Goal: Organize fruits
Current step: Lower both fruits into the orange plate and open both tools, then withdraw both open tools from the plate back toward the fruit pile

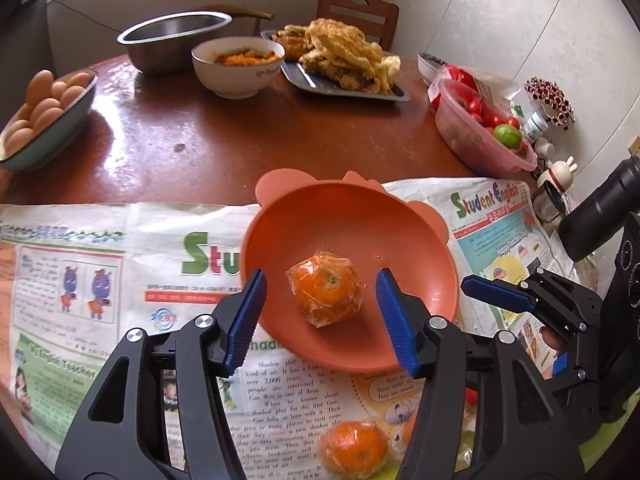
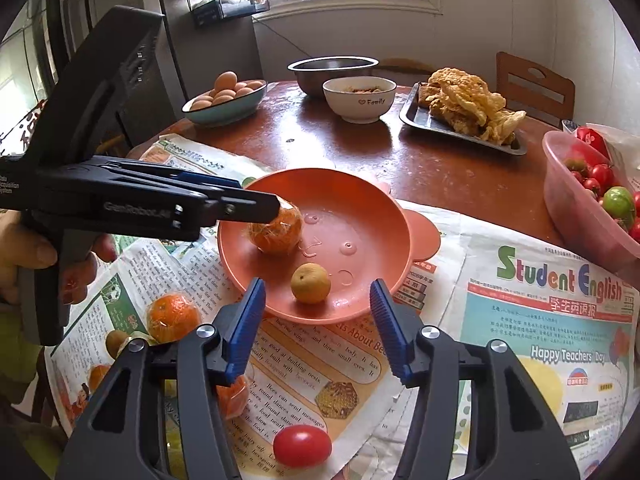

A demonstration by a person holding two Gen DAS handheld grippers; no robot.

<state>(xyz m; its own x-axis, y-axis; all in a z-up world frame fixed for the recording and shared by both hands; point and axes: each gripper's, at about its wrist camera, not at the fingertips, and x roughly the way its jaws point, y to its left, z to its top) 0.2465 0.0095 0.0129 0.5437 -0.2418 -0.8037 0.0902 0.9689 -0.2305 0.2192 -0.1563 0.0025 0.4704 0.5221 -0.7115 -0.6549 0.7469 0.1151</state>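
An orange bowl (image 1: 360, 220) stands on newspaper. Inside it lies a plastic-wrapped orange (image 1: 326, 296), with my left gripper (image 1: 321, 274) open around it and both blue pads clear of it. In the right wrist view the same bowl (image 2: 360, 216) also holds a small yellow-orange fruit (image 2: 311, 283). My right gripper (image 2: 317, 284) is open, its fingers on either side of that fruit without touching it. The left gripper (image 2: 276, 202) comes in from the left above the wrapped orange (image 2: 276, 234). Another wrapped orange (image 2: 173, 318) and a red tomato (image 2: 302, 446) lie on the paper.
At the back of the brown table (image 1: 240, 140) are a bowl of eggs (image 1: 44, 112), a steel bowl (image 1: 172, 40), a white bowl (image 1: 236, 64) and a tray of fried food (image 1: 340, 56). A pink tub of tomatoes (image 1: 480, 128) stands at the right. A hand (image 2: 24, 256) holds the left gripper.
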